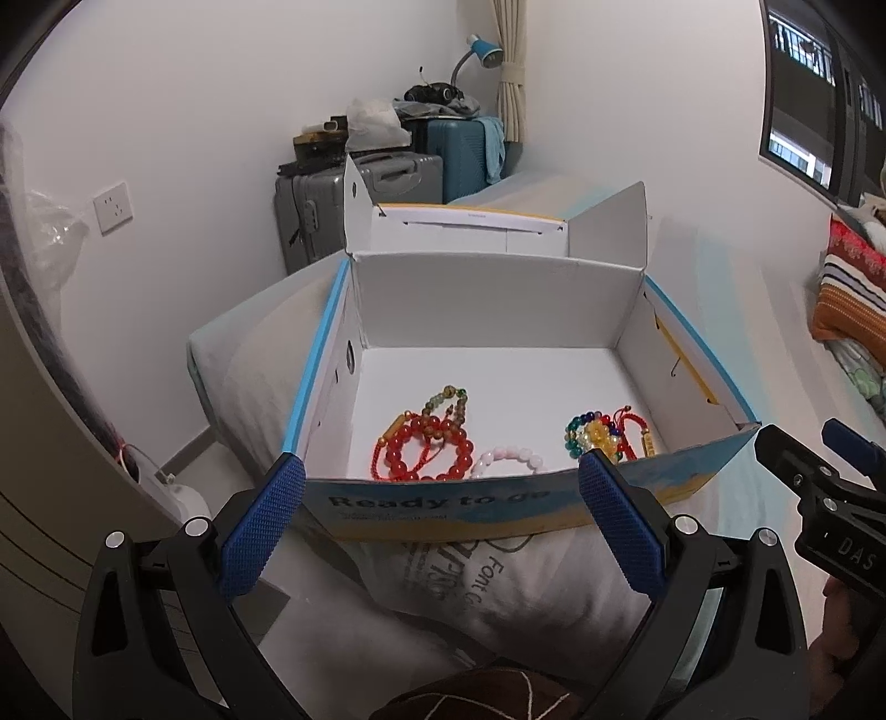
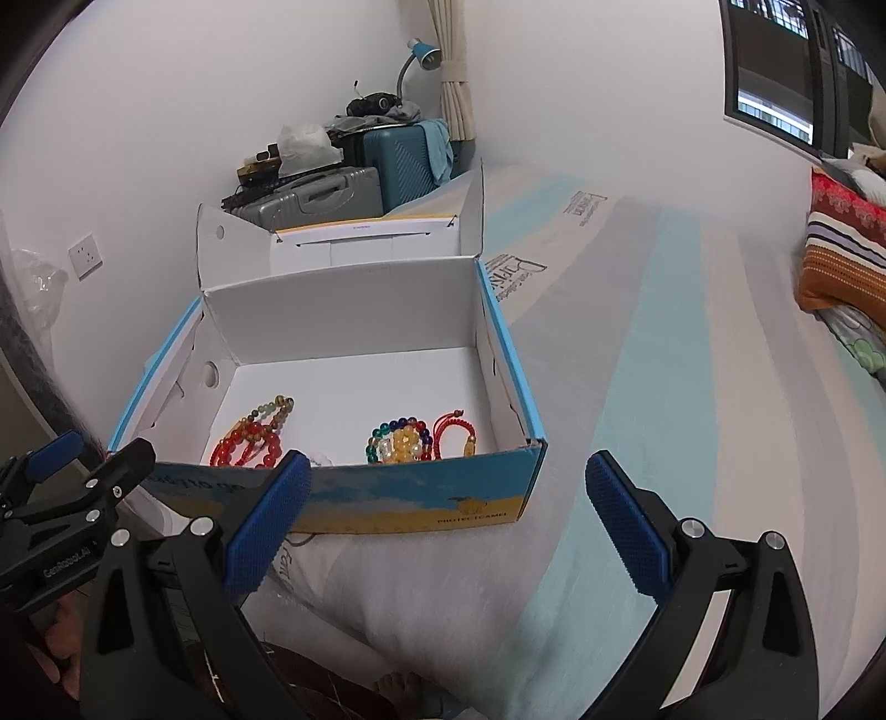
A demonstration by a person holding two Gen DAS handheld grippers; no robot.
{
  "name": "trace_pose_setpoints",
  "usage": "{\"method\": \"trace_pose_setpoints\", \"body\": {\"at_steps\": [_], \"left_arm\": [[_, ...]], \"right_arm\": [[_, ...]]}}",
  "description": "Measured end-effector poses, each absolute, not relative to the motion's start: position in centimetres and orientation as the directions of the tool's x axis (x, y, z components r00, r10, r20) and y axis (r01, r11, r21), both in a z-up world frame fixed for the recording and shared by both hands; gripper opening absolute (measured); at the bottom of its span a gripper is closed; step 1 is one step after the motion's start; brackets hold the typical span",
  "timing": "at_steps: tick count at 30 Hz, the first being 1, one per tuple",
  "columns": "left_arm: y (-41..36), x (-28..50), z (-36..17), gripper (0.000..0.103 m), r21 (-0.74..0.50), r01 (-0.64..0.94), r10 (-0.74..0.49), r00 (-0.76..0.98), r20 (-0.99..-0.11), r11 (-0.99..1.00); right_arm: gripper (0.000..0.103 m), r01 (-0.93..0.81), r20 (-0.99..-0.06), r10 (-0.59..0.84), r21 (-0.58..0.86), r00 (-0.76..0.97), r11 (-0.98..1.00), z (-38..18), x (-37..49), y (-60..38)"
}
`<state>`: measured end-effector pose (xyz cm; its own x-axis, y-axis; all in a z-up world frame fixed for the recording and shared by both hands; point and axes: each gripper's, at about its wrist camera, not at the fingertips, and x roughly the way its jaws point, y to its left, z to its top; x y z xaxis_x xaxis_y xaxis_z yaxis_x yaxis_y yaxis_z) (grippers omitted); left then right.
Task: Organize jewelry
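Observation:
An open cardboard box [image 1: 487,310] [image 2: 343,310] with blue edges rests on a mattress. Inside lie a red bead bracelet [image 1: 426,454] [image 2: 243,443] tangled with a green-brown bead strand [image 1: 448,401], a pale pink bracelet [image 1: 506,462], a multicoloured bead bracelet [image 1: 592,435] [image 2: 401,440] and a red cord bracelet [image 1: 634,429] [image 2: 457,432]. My left gripper [image 1: 443,471] is open just before the box's near wall, empty. My right gripper [image 2: 443,471] is open too, at the box's near right corner, holding nothing. Each gripper shows at the edge of the other's view.
The box lid [image 1: 470,221] stands folded back behind it. Suitcases [image 1: 343,194] with clutter and a blue lamp [image 1: 484,50] stand in the far corner. A striped pillow [image 2: 841,260] lies at the right. The mattress [image 2: 692,387] stretches to the right of the box.

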<state>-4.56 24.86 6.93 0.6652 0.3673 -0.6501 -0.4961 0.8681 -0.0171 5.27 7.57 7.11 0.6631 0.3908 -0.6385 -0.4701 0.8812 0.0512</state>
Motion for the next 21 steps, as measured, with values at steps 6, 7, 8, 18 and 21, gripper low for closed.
{"method": "trace_pose_setpoints", "body": {"at_steps": [6, 7, 8, 18, 21], "left_arm": [[24.63, -4.26, 6.49, 0.097, -0.002, -0.477, 0.358, 0.663, -0.658, 0.879], [24.54, -4.18, 6.45, 0.097, 0.008, -0.478, 0.366, 0.66, -0.656, 0.878], [24.49, -4.13, 6.43, 0.097, 0.013, -0.481, 0.371, 0.658, -0.655, 0.876], [24.73, -3.81, 6.19, 0.097, -0.022, -0.47, 0.333, 0.656, -0.678, 0.882], [24.75, -3.93, 6.21, 0.097, -0.011, -0.489, 0.358, 0.654, -0.667, 0.872]], "right_arm": [[0.095, -0.469, -0.637, 0.385, 0.042, 0.667, 0.882, 6.93, 5.0, 7.76], [0.095, -0.469, -0.637, 0.386, 0.043, 0.667, 0.882, 6.93, 4.99, 7.76], [0.095, -0.469, -0.637, 0.386, 0.043, 0.667, 0.882, 6.93, 4.98, 7.77], [0.095, -0.476, -0.644, 0.386, 0.039, 0.661, 0.879, 6.71, 5.0, 8.0], [0.095, -0.476, -0.646, 0.385, 0.039, 0.659, 0.879, 6.61, 5.04, 7.98]]}}
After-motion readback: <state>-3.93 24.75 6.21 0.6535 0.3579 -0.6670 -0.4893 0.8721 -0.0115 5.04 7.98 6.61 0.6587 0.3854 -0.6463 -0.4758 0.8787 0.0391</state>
